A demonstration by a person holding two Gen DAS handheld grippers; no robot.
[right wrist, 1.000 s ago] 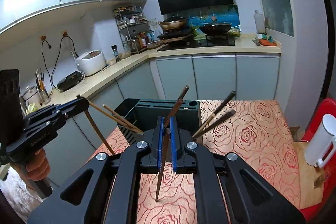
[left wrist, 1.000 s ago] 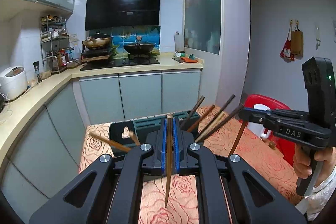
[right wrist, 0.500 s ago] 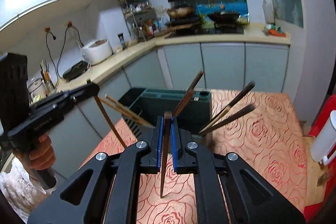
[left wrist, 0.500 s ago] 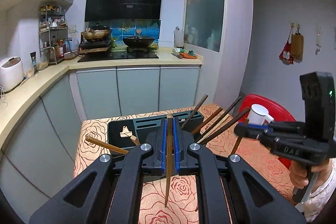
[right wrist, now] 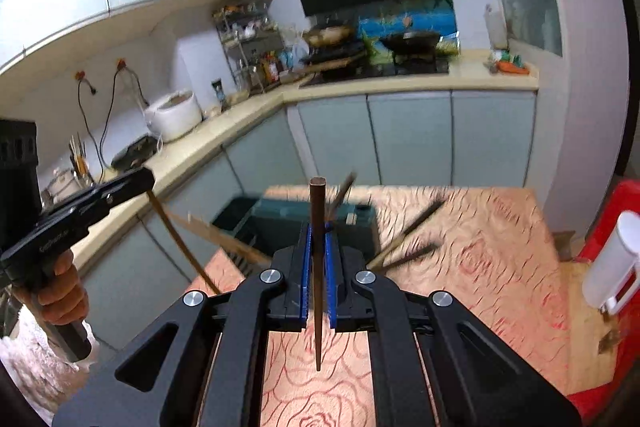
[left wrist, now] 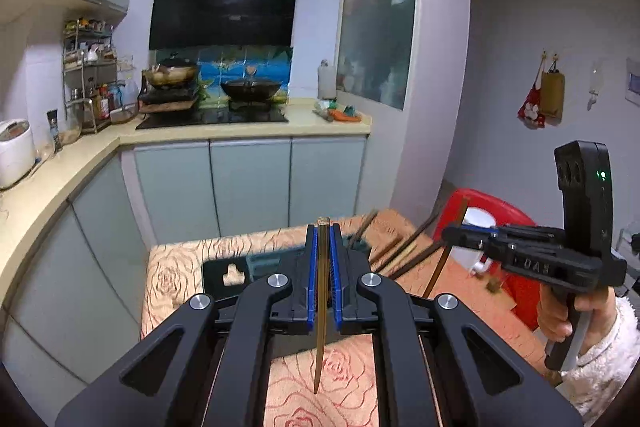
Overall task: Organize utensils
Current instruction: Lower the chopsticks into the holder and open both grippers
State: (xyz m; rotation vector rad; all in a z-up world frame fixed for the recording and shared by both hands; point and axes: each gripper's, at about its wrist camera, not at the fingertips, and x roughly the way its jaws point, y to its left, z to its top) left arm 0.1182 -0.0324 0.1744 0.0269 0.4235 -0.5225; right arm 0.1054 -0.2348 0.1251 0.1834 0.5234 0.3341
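My left gripper (left wrist: pixel 323 239) is shut on a light wooden chopstick (left wrist: pixel 321 307) that hangs down between the blue pads above the table. My right gripper (right wrist: pixel 317 239) is shut on a dark brown chopstick (right wrist: pixel 317 275), held upright. Each gripper shows in the other's view, the right one (left wrist: pixel 452 235) at right, the left one (right wrist: pixel 140 179) at left. A dark green utensil holder (right wrist: pixel 352 223) stands on the table ahead, partly hidden by the jaws. Several chopsticks (right wrist: pixel 416 227) stick out of it at a slant.
The table has a rose-patterned orange cloth (right wrist: pixel 480 247). A red stool (left wrist: pixel 496 211) with a white cup (right wrist: pixel 612 259) stands at the right. Kitchen counter (left wrist: pixel 48 179), rice cooker (right wrist: pixel 174 115) and stove (left wrist: pixel 216 115) lie beyond.
Both grippers have risen and tilted, still holding their chopsticks. The holder has dropped lower in both views and is more hidden behind the jaws. The right wrist view is blurred by motion.
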